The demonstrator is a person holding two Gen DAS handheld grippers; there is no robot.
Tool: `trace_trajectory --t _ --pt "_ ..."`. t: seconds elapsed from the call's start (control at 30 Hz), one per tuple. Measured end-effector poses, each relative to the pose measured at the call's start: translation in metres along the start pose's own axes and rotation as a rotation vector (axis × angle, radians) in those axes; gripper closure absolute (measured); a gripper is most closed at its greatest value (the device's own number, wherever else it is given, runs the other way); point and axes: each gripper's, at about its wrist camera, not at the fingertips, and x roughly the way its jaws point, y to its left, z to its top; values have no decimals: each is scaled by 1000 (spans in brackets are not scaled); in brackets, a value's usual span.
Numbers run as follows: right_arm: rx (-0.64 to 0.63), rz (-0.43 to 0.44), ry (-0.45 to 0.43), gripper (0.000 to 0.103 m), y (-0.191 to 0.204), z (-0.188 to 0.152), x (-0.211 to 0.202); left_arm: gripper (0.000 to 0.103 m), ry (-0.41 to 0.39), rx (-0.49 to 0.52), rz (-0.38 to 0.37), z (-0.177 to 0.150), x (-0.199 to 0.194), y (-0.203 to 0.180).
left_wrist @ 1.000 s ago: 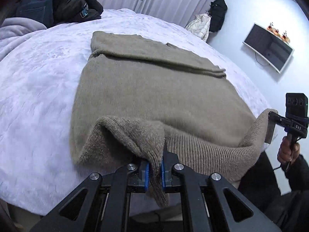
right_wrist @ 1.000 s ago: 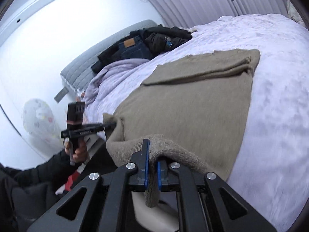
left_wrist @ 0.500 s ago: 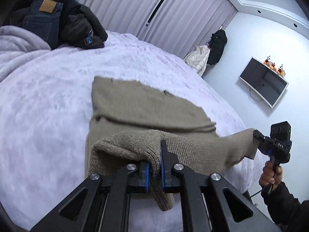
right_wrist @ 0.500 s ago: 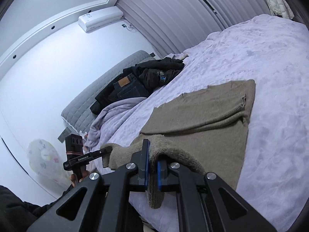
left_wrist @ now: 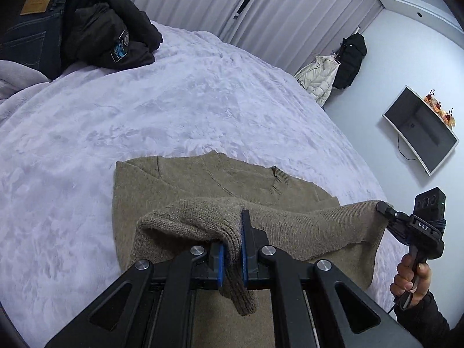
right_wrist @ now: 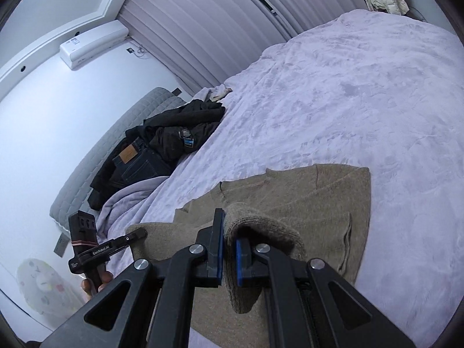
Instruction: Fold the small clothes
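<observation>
while its blue pads pinch one corner of the sweater's ribbed hem, the left gripper (left_wrist: 232, 249) holds that edge lifted above the rest of the tan sweater (left_wrist: 203, 185). the right gripper (right_wrist: 229, 249) is clamped the same way on the other hem corner, and the hem stretches between the two. the sweater's collar end lies flat on the lavender bedspread (left_wrist: 174, 101). farther off, dark jeans (left_wrist: 32, 29) and a black jacket (left_wrist: 110, 34) are heaped near the headboard (right_wrist: 121, 145).
</observation>
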Motion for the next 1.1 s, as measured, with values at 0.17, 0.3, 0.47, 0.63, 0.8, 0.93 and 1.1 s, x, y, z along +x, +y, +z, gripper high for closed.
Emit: trace_trajectory --t 0.17,0.3,0.47,0.63,0.8,0.93,1.1 --pt "79 -70 18 96 -30 21 36 93 77 -54 25 24 47 23" --pt "172 -152 83 95 -68 26 73 93 196 -146 96 17 86 52" --pt "187 -223 160 93 -81 22 90 16 175 -176 17 13 67 55" --pt "176 -240 122 28 -77 28 67 1 80 -141 76 15 31 49" --pt "182 -293 -5 10 -76 28 22 1 93 -56 60 -3 14 24" --pt "10 -230 93 10 -44 9 20 1 191 133 6 -31 35 -22" --pt "-205 -218 264 10 -8 -14 59 1 301 181 67 -26 88 -37"
